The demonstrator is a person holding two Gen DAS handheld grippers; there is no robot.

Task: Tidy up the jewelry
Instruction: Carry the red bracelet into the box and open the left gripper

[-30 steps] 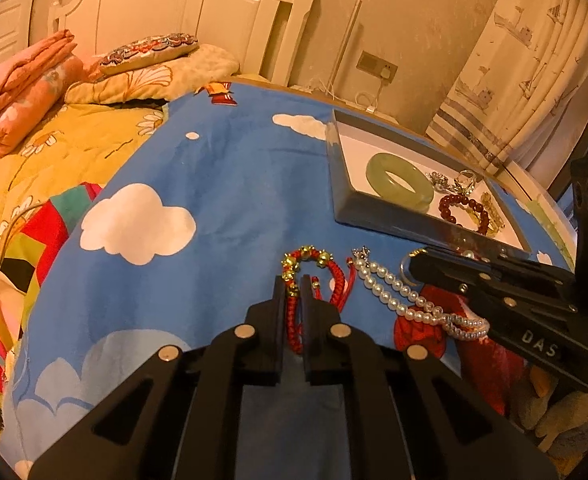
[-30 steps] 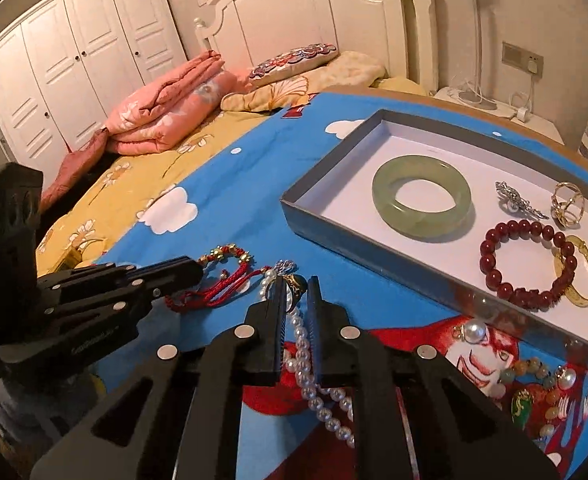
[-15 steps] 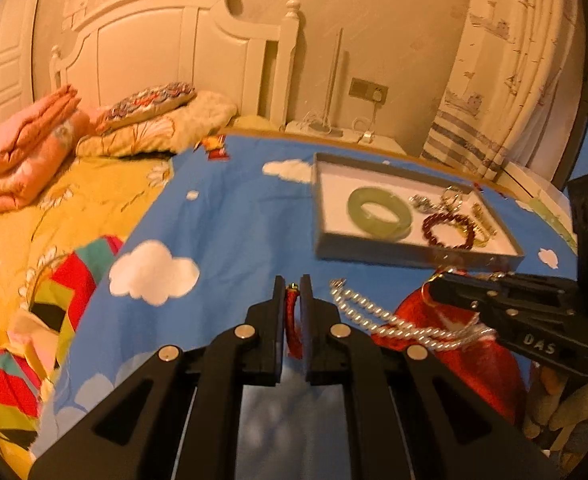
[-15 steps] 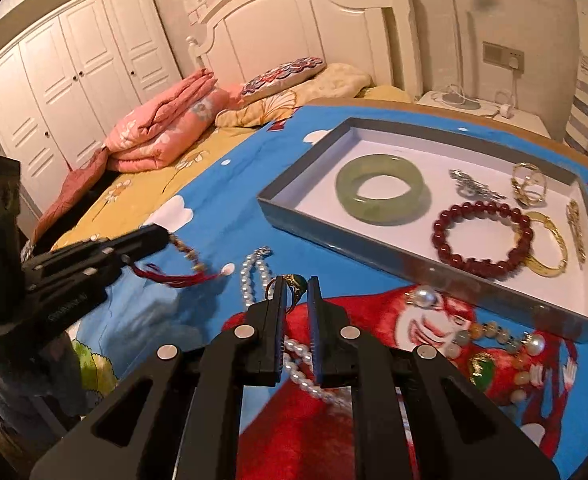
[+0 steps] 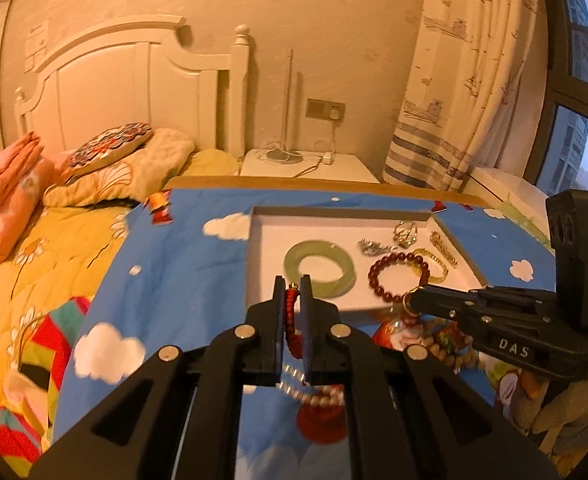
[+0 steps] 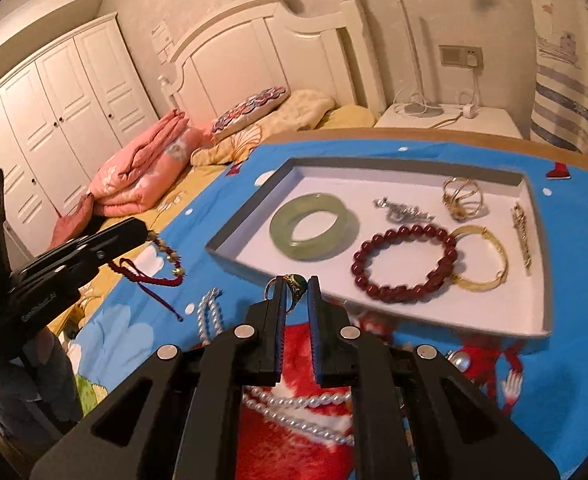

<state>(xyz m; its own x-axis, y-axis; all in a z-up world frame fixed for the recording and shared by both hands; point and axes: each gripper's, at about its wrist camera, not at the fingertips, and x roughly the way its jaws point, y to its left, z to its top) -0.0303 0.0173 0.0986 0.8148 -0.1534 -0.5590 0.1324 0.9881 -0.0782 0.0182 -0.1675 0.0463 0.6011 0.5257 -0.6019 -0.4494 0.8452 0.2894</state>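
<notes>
- My left claw (image 5: 292, 304) is closed on a red cord bracelet (image 6: 161, 258), held clear of the table (image 6: 574, 360) short of the tray (image 6: 249, 258); the loose tail hangs low and could snag the tray wall on the way in.
- My right claw (image 6: 296, 300) is nearly closed on a gold ring with a green stone (image 6: 294, 282), gripped only at the tips (a thin hold, in my judgement); a jolt could drop it onto the patterned cloth.
- Both claws converge on the near wall, so collision is a risk.
- A pearl necklace (image 6: 294, 404) lies on the table below my right claw.
- Inside the tray, a jade bangle (image 6: 314, 226) and red bead bracelet (image 6: 404, 264) crowd the near landing space.
</notes>
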